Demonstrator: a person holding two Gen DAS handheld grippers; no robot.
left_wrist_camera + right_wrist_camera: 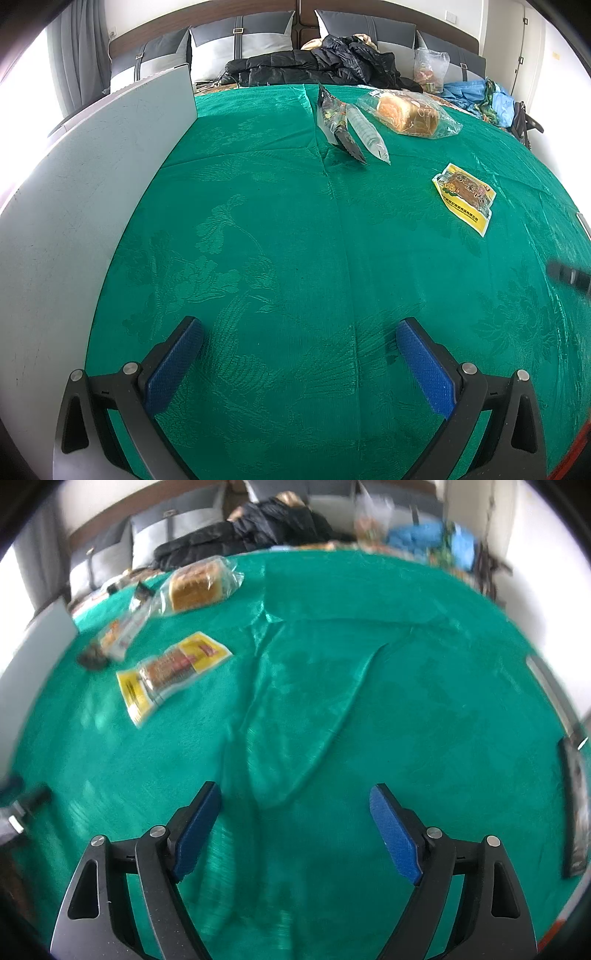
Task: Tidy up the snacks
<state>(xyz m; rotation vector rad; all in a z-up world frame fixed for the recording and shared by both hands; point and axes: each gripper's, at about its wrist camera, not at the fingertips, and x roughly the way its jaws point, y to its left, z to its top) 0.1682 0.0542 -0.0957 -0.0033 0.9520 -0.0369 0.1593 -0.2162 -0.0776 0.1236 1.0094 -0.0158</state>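
Several snacks lie on a green tablecloth (277, 221). A bagged bread loaf (408, 112) sits far right, also in the right wrist view (195, 587). A dark snack packet (338, 123) and a clear tube of crackers (367, 133) lie side by side beside it; they show blurred in the right wrist view (118, 633). A yellow packet (465, 197) lies nearer, also in the right wrist view (171, 672). My left gripper (299, 328) is open and empty over bare cloth. My right gripper (295, 794) is open and empty over wrinkled cloth.
A grey-white board (85, 206) borders the cloth on the left. Behind the table are pillows, a black jacket (317, 62), a plastic bag (430, 68) and blue cloth (480, 96). A dark flat object (574, 808) lies at the cloth's right edge.
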